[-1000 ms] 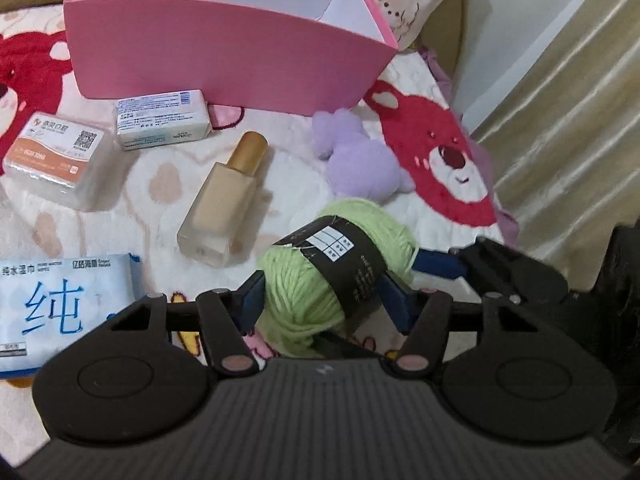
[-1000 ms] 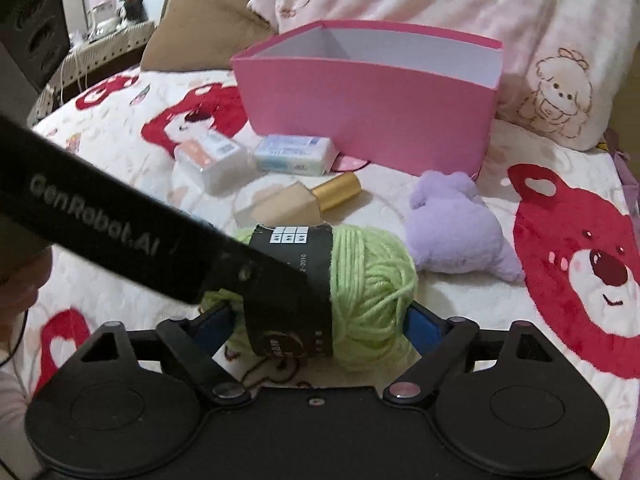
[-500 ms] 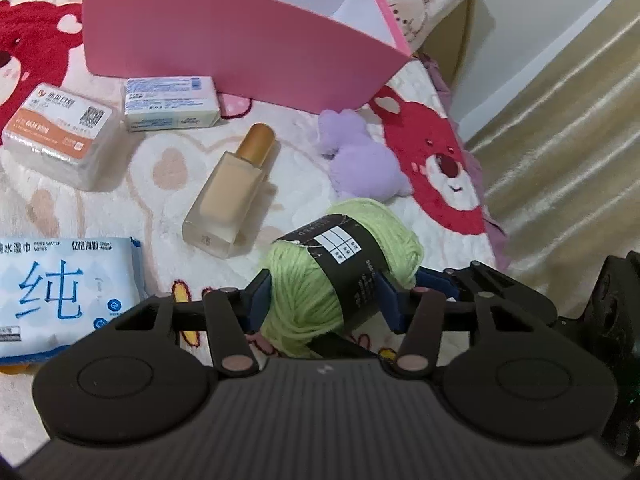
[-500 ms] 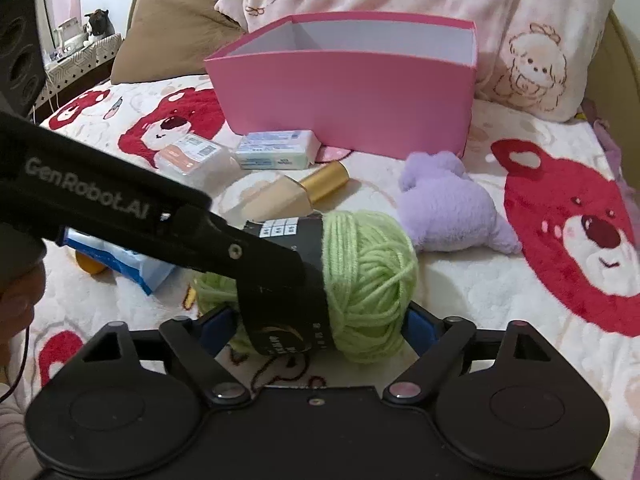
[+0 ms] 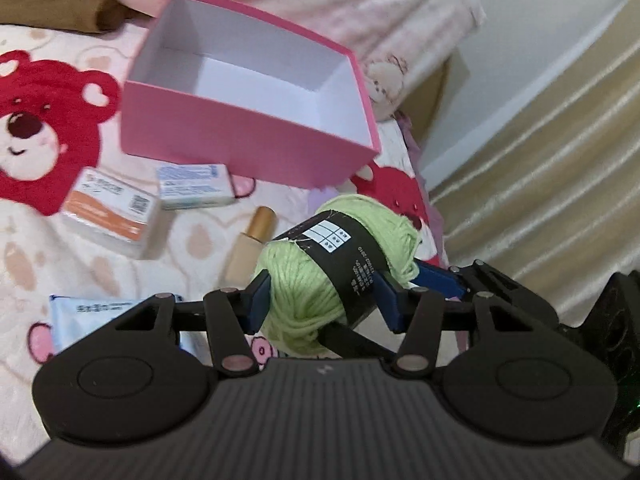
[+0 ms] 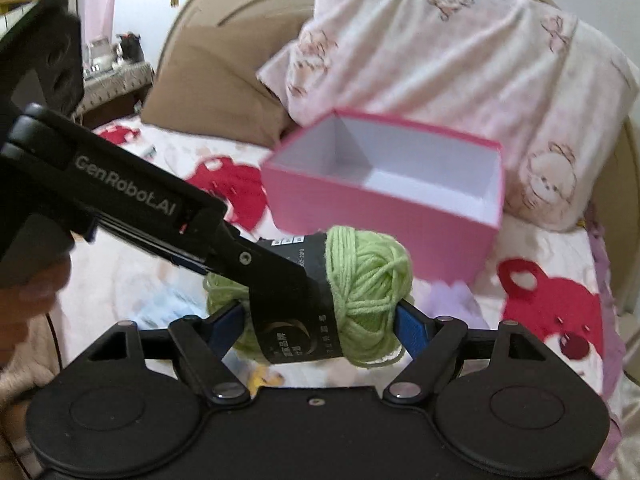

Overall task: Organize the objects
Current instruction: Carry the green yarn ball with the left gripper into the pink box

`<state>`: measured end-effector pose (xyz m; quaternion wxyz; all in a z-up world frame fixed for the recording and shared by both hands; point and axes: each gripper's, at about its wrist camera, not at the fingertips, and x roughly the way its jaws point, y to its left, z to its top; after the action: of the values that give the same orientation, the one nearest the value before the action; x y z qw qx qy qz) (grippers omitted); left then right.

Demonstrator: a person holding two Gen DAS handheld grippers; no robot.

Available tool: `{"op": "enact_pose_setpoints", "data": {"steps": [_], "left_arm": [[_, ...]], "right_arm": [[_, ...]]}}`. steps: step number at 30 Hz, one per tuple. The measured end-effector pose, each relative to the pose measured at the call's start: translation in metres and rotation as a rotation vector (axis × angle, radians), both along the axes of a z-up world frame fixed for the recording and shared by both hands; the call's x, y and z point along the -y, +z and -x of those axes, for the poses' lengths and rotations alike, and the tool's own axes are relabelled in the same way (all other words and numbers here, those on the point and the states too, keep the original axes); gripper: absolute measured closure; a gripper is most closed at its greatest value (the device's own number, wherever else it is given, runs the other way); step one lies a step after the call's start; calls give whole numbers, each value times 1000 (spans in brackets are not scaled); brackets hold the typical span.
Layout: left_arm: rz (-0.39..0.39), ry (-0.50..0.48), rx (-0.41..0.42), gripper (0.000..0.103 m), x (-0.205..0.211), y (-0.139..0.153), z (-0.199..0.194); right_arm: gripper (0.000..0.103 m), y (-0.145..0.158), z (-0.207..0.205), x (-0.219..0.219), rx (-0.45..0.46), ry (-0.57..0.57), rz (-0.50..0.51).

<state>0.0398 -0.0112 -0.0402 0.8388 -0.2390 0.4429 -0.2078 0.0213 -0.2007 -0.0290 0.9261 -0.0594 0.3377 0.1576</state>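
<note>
Both grippers are clamping the green yarn ball (image 5: 340,264): left gripper (image 5: 324,300) across its banded middle, right gripper (image 6: 320,320) end to end, holding it off the bed (image 5: 32,248).

Pink box (image 5: 248,136) is sitting empty just beyond; nothing sorted yet. Still lying on the bed: bottle (image 5: 250,248), two packets (image 5: 112,212), wipes (image 5: 96,316).

Box mouth is standing wide open; near wall needs clearing.

Evenly lit by soft indoor light, with no glare and only faint shadows. Motion-smeared beyond the tool: pink box (image 6: 384,208) edges, small packets (image 5: 112,212) and bedspread (image 5: 48,264) print soft. Sharp close in: tool body and yarn ball (image 6: 360,296) crisp. Strongly bowed by fisheye, dark at the corners.
</note>
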Motion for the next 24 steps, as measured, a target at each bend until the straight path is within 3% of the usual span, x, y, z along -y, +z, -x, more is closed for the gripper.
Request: {"op": "enact_pose_setpoints", "data": {"steps": [5, 15, 19, 24], "left_arm": [[-33, 20, 14, 51, -16, 19, -5], [-40, -9, 37, 51, -21, 61, -29], [5, 5, 100, 51, -21, 81, -47], [29, 15, 142, 51, -17, 102, -81]], "right_arm": [[20, 14, -9, -19, 13, 24, 10], [26, 61, -39, -34, -24, 44, 150], [27, 83, -53, -36, 53, 6, 206], [27, 98, -78, -24, 126, -42, 181]]}}
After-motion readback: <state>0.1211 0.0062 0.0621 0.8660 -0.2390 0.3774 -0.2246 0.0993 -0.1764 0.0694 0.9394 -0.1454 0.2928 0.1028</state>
